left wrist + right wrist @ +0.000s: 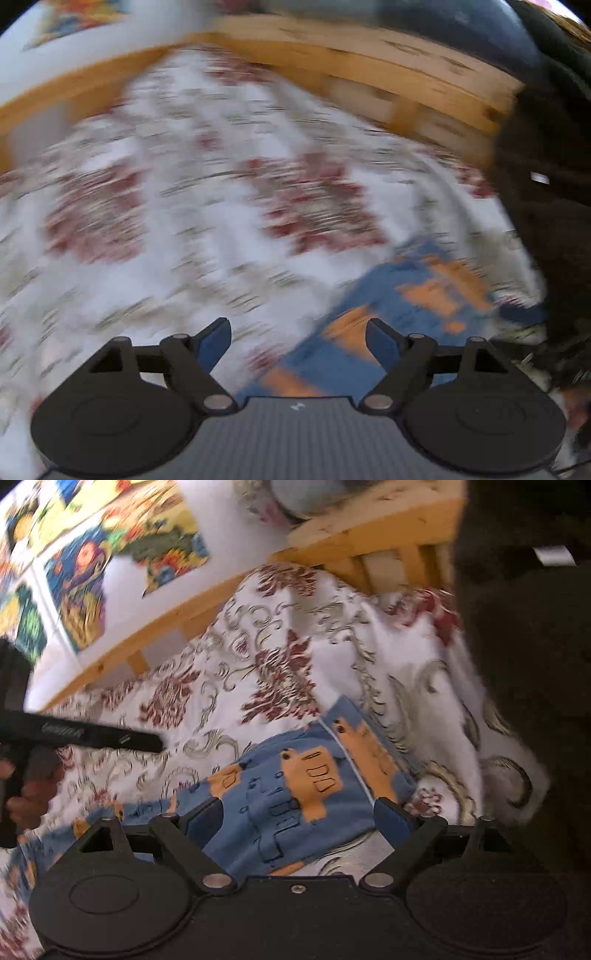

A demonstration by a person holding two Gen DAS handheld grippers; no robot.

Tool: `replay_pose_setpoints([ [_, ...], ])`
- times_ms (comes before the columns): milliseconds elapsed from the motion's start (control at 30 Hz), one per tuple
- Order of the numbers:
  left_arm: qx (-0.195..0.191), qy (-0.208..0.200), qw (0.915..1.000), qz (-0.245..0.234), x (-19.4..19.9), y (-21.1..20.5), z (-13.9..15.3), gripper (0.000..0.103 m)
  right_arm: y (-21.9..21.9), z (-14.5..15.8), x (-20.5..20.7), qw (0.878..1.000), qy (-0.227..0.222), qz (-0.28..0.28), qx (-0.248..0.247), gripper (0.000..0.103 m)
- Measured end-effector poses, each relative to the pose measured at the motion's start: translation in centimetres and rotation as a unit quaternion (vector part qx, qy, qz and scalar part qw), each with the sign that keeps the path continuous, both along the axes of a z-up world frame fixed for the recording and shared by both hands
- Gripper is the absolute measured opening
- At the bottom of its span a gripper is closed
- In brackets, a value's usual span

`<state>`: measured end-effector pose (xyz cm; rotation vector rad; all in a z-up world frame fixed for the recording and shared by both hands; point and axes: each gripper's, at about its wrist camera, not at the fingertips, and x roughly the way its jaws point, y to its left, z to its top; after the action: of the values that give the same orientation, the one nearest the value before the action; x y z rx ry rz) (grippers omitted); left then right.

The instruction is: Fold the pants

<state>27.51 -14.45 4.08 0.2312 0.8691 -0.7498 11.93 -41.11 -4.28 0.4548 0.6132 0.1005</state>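
Note:
Small blue pants (295, 805) with orange animal prints lie on a white bedspread with red flowers (258, 657). My right gripper (297, 818) is open just above the pants, its fingers on either side of the cloth. In the blurred left wrist view the pants (406, 306) lie at the lower right. My left gripper (298, 334) is open and empty over the pants' left edge. The left gripper's body (74, 734) and the hand holding it show at the left of the right wrist view.
A wooden bed frame (184, 609) runs along the far side, with a slatted headboard (406, 96). Colourful pictures (92, 565) hang on the white wall. A dark cloth mass (524, 646) fills the right side.

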Motion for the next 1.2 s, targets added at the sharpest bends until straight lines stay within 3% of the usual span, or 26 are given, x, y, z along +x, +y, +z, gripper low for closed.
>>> replay_pose_setpoints([
  [133,-0.002,0.016,0.9981,-0.059,2.0,-6.8,-0.1,0.096,-0.8,-0.7,-0.4,1.000,-0.004,-0.017,0.024,0.094],
  [233,-0.001,0.037,0.9946,-0.097,3.6,-11.4,-0.8,0.099,0.3,-0.5,-0.3,1.000,0.007,-0.023,0.009,0.097],
  [400,0.053,0.052,0.9812,-0.178,4.5,-17.0,-2.6,0.101,1.8,-0.8,-0.1,0.999,0.031,-0.029,-0.033,0.099],
  [567,0.082,0.060,0.9692,-0.225,5.3,-19.5,-4.2,0.099,0.5,-0.7,1.1,0.995,0.041,-0.083,-0.037,0.082],
  [667,0.076,0.081,0.9672,-0.229,6.0,-19.5,-4.9,0.092,-0.4,-1.1,1.7,0.992,0.052,-0.107,-0.034,0.071],
  [833,0.069,0.100,0.9652,-0.231,6.6,-19.3,-6.0,0.079,-1.6,-2.0,1.9,0.992,0.044,-0.114,-0.008,0.071],
  [900,0.068,0.110,0.9648,-0.229,7.1,-19.6,-6.2,0.065,-2.4,-2.3,1.8,0.992,0.032,-0.120,0.024,0.068],
  [1000,0.053,0.130,0.9636,-0.228,7.7,-19.2,-6.6,0.050,-3.5,-2.6,1.4,0.989,0.023,-0.133,0.054,0.050],
  [1100,0.051,0.133,0.9627,-0.230,7.8,-18.9,-7.0,0.043,-3.5,-2.6,1.4,0.989,0.023,-0.135,0.047,0.038],
  [1200,0.051,0.128,0.9635,-0.230,7.6,-18.9,-6.9,0.033,-3.4,-2.8,1.4,0.989,0.026,-0.140,0.034,0.016],
])
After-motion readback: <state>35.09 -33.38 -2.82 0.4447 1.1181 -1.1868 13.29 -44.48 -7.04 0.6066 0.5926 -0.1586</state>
